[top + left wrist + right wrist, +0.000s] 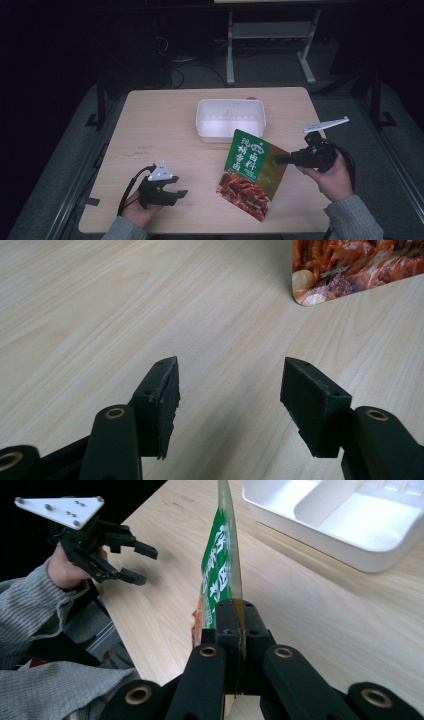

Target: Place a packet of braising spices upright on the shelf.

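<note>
Green-and-red printed food pouch (252,172) | worktop (165,125) centre, 5 o'clock of white divided plastic tray (230,119) | right tongs (280,159) clamped on pouch's 3 o'clock edge | left tongs (179,194) gaping, empty, at 8 o'clock.

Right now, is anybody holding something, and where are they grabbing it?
The right gripper pinches the food packet by its side edge. The left gripper is open and holds nothing.

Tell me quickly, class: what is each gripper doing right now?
Left gripper: open, holding nothing, above the table.
Right gripper: closed on the edge of the green sauce packet.
</note>
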Demonstrator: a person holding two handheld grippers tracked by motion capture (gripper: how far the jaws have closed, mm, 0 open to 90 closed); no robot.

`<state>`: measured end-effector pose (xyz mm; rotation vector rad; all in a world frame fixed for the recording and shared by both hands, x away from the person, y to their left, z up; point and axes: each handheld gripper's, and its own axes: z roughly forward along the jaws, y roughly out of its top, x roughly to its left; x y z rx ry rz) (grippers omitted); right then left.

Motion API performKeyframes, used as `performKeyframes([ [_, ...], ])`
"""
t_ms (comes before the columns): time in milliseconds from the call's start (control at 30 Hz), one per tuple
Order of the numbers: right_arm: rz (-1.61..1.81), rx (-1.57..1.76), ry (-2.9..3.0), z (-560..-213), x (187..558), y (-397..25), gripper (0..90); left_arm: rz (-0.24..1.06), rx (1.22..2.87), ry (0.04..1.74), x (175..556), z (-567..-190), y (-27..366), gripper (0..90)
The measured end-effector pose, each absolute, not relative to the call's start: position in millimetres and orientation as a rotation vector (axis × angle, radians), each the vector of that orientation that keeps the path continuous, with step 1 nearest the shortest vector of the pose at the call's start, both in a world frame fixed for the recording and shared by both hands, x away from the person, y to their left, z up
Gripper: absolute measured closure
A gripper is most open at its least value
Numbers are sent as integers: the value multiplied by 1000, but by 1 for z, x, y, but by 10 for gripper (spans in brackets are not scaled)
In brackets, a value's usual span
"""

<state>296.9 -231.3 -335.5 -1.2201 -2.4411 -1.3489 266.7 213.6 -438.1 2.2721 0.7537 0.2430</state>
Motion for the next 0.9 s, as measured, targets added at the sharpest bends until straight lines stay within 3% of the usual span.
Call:
performKeyframes([
  [633,-1365,-1051,-2525,-285,286,-203,900,264,2261,760,268,-436,220,402],
  [900,-1386,-1145,-2502,-278,296,-214,900,267,2255,765,268,-436,221,403],
])
